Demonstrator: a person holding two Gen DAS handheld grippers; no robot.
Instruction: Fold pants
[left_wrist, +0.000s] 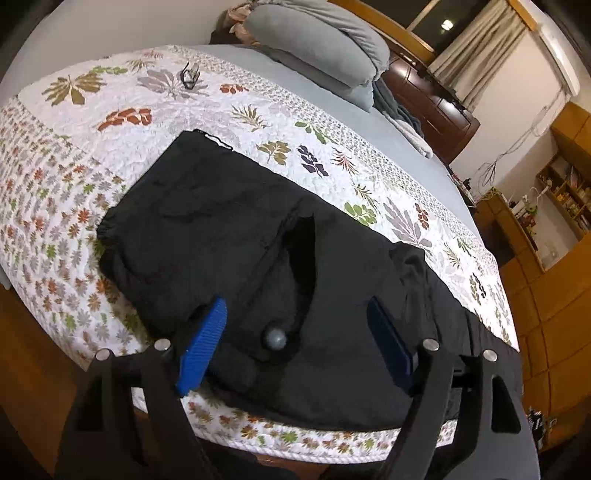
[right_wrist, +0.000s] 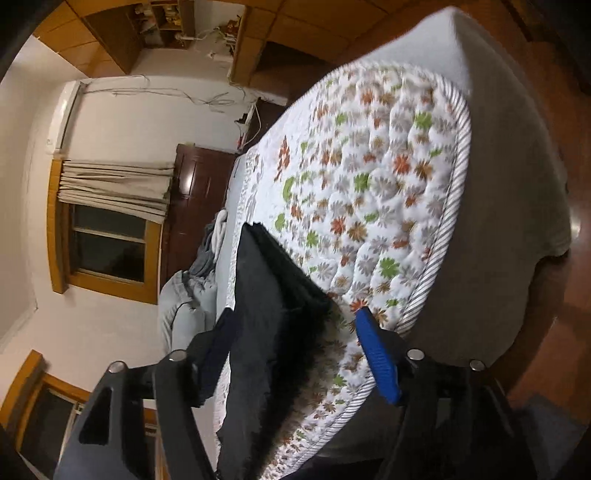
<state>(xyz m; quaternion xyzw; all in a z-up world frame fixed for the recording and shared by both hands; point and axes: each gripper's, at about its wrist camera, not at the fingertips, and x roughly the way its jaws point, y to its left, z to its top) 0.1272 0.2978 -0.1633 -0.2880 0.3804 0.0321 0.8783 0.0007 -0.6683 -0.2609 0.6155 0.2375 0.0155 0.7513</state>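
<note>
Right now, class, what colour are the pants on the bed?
Black pants, clearest in the left wrist view.

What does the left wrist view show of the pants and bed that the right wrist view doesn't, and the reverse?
Left wrist only: the black pants spread flat, their grey button, a side pocket slit, grey pillows.
Right wrist only: the pants edge-on, layers stacked, an end hanging over the mattress edge.
Both: the floral quilt, curtains, and open jaws on the left gripper and right gripper, neither pressing the cloth.
</note>
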